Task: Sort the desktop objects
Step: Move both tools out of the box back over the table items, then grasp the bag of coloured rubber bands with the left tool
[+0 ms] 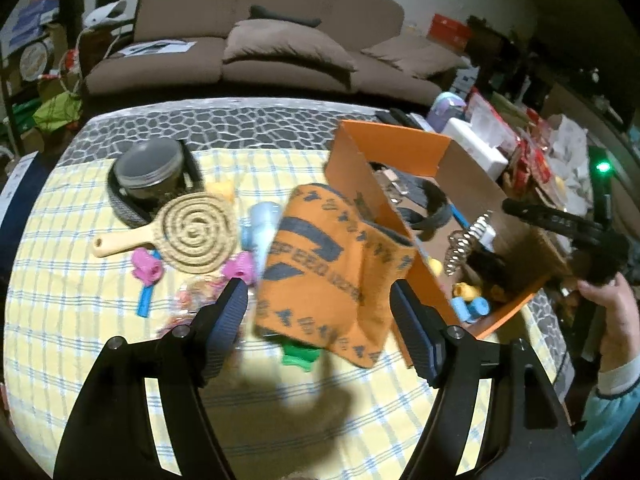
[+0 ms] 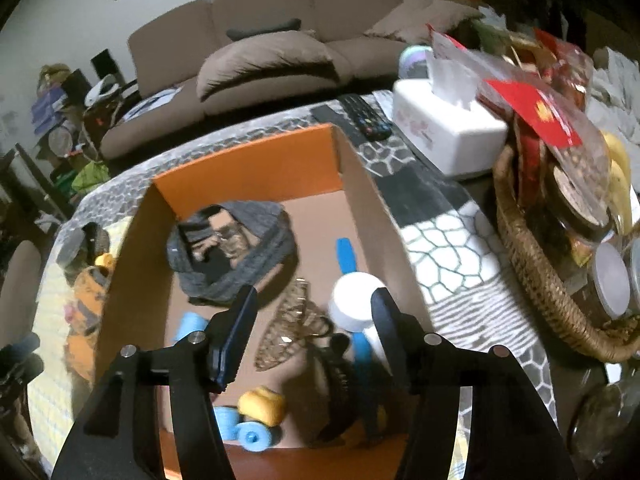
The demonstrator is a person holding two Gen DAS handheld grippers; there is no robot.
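Since the orange cloth [image 1: 332, 264] hangs limp and light between the open left gripper [image 1: 320, 312], a bunched edge would best be pinched.

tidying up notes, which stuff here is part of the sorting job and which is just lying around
Job: box, orange cloth, round brush, jar, pink curlers, scarf, blue curlers.
Lying about: sofa, tissue box, remote, basket.
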